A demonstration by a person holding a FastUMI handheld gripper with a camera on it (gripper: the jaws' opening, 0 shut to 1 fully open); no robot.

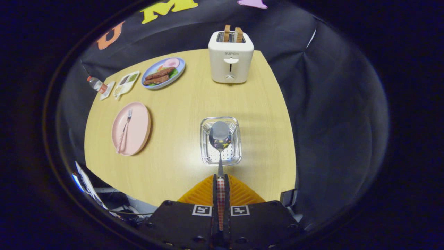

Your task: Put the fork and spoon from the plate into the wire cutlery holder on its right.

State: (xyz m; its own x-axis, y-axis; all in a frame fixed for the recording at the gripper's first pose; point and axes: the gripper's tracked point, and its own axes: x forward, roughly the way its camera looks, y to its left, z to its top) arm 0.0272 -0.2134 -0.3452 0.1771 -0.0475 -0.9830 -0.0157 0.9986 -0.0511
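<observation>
While the hand-held gripper (pixel 221 180) clamps the spoon (pixel 220 136) by its handle, keep the bowl centred over the wire cutlery holder (pixel 205 152). Lower it well in before letting go.

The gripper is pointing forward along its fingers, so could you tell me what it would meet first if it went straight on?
Probably the wire cutlery holder. The gripper is shut on the spoon, whose bowl sits over the holder's opening just ahead of the fingers. The height above it is unclear. The toaster stands beyond.
</observation>
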